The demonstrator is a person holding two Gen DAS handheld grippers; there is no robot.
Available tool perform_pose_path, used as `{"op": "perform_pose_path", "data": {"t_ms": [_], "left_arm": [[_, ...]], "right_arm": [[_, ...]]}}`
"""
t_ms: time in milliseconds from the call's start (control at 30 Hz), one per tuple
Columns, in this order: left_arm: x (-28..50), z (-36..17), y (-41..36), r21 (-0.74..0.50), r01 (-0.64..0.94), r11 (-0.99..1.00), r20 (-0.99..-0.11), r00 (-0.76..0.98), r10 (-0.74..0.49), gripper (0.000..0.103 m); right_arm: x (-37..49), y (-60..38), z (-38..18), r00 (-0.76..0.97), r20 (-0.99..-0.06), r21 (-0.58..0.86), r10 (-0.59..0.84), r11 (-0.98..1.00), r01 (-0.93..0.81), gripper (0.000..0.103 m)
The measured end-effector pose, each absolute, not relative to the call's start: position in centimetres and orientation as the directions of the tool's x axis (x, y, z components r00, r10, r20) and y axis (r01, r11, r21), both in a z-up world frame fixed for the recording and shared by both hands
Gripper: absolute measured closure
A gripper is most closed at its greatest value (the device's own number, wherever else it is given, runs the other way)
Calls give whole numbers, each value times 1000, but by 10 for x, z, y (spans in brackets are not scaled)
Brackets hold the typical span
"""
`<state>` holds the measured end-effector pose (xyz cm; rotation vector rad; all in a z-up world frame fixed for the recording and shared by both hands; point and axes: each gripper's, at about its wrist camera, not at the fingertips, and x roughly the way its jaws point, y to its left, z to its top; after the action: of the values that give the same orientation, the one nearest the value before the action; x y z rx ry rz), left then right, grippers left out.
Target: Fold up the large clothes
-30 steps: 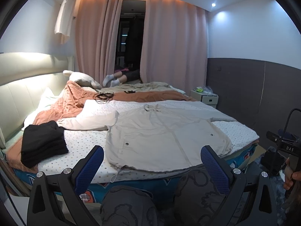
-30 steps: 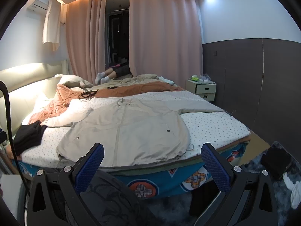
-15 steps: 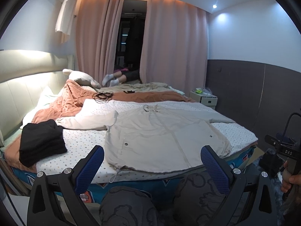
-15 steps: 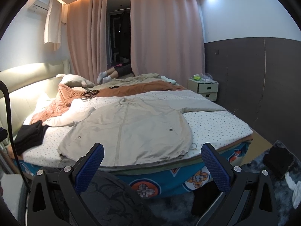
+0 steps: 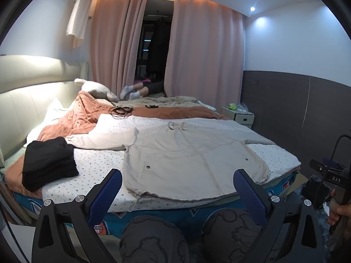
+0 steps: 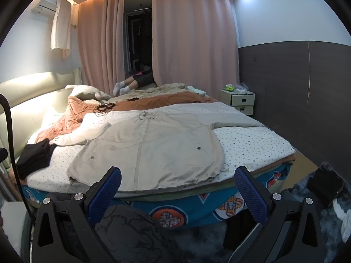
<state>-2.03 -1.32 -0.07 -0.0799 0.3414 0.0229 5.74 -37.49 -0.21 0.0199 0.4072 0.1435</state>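
A large beige jacket (image 5: 188, 160) lies spread flat, front up, on the dotted bed sheet (image 5: 96, 166), hem toward me and sleeves out to both sides. It also shows in the right wrist view (image 6: 151, 146). My left gripper (image 5: 176, 182) is open and empty, held short of the bed's near edge, facing the hem. My right gripper (image 6: 177, 176) is open and empty, also short of the bed edge. The right gripper's handle shows at the far right of the left wrist view (image 5: 335, 182).
A folded black garment (image 5: 47, 162) sits on the bed's left. An orange blanket (image 5: 87, 116), pillows and a coiled cable (image 5: 120, 110) lie behind. A nightstand (image 6: 240, 100) stands at the right wall. My knees (image 5: 153, 239) are below the grippers. Someone's legs (image 6: 131, 84) show by the curtain.
Both grippers have shifted slightly, the bed and jacket sitting a little differently in view. Both stay open and empty; the jacket has not moved.
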Motion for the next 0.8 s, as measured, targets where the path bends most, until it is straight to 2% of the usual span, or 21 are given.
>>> {"op": "perform_pose_path", "data": {"t_ms": [400, 800], "left_arm": [[2, -3, -11, -53, -60, 997, -345, 938, 38, 1], [67, -12, 6, -53, -62, 997, -387, 921, 37, 1]], "right_arm": [[75, -374, -2, 910, -391, 46, 140, 990, -132, 0], [130, -370, -7, 900, -411, 75, 148, 989, -128, 0]]}}
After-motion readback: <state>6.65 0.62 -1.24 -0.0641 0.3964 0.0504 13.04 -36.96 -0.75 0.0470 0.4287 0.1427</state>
